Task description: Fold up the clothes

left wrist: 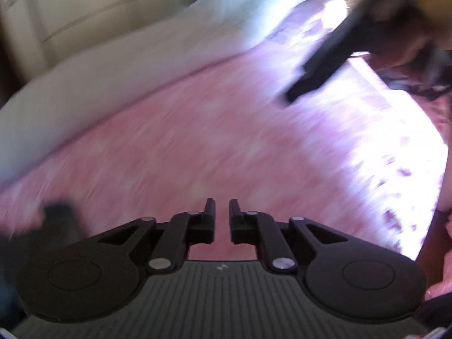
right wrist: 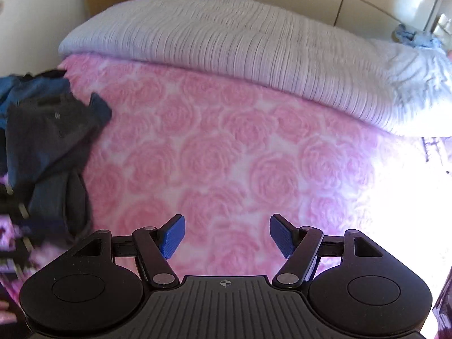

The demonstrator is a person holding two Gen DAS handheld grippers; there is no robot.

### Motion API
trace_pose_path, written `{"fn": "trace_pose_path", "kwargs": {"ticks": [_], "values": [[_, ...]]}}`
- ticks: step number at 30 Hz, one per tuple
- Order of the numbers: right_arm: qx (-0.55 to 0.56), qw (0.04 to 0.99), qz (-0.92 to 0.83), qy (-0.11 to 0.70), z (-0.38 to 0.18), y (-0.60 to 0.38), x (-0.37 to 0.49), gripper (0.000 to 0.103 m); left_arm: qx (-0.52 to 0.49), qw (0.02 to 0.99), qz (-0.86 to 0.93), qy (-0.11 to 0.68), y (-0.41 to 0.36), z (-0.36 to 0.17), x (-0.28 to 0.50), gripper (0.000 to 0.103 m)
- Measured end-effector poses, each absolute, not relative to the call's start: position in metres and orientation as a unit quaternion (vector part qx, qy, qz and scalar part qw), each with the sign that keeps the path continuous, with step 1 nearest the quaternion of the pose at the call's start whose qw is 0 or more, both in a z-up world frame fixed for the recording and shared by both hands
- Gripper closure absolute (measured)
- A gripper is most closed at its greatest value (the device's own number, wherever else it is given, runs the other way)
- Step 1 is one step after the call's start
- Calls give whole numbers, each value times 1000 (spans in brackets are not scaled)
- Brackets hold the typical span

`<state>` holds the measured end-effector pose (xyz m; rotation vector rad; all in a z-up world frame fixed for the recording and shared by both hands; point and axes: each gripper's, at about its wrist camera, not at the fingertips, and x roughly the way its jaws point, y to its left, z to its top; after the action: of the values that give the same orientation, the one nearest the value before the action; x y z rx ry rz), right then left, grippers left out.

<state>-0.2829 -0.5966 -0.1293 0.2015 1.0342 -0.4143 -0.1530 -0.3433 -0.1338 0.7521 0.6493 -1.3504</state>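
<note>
1. Bed cover (right wrist: 226,147): pink plush fabric embossed with large rose shapes, lying flat across the bed; a glare patch washes out its right part.
2. Quilt (right wrist: 226,45): pale, finely ribbed, bunched in a long thick roll along the far edge of the pink cover.
3. Clothes (right wrist: 53,130): a heap of dark blue and charcoal garments, soft and rumpled, at the left edge of the bed.
4. Right gripper (right wrist: 226,236): blue ridged pads spread wide apart, nothing between them.
5. Left gripper (left wrist: 222,214): black fingers nearly together with a narrow gap, empty; this view is motion-blurred.
</note>
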Motion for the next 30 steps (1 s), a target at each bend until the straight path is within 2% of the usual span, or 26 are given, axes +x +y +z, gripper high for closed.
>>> {"fn": "trace_pose_path", "kwargs": {"ticks": [2,4,5,7,11,15,18,20,23,26,27,28,29,30], "values": [[102,845,-174,496,-140,-593,-276,33,330,714,-537,306,-323,-138,-113,68],[106,852,-142,493,-145,-581,-258,33,318,760,-476,308,-300,-135,-76,59],[105,857,-123,489,-145,-571,-244,33,314,779,-448,307,-292,-133,-61,45],[99,869,-83,478,-141,-553,-210,33,301,804,-403,318,-275,-134,-33,37],[70,890,-1,450,-118,-505,-117,26,272,803,-387,363,-261,-164,1,36],[18,886,87,454,-105,-443,-12,21,260,791,-420,361,-252,-185,6,39],[-22,863,157,480,-122,-391,61,20,251,781,-445,359,-245,-201,10,56],[-57,837,189,511,-147,-359,105,20,244,774,-461,358,-241,-211,13,56],[-103,792,220,560,-189,-316,161,20,227,772,-475,357,-230,-222,16,46],[-160,746,230,604,-232,-285,191,20,215,773,-470,367,-221,-229,20,45],[-182,730,230,617,-245,-278,196,22,215,772,-469,371,-219,-233,21,46],[-201,725,228,619,-252,-278,196,29,215,771,-468,375,-217,-236,22,48],[-214,720,226,620,-257,-278,197,50,219,767,-470,376,-217,-239,23,52],[-199,726,222,619,-254,-286,198,75,223,764,-473,378,-216,-241,24,64]]}}
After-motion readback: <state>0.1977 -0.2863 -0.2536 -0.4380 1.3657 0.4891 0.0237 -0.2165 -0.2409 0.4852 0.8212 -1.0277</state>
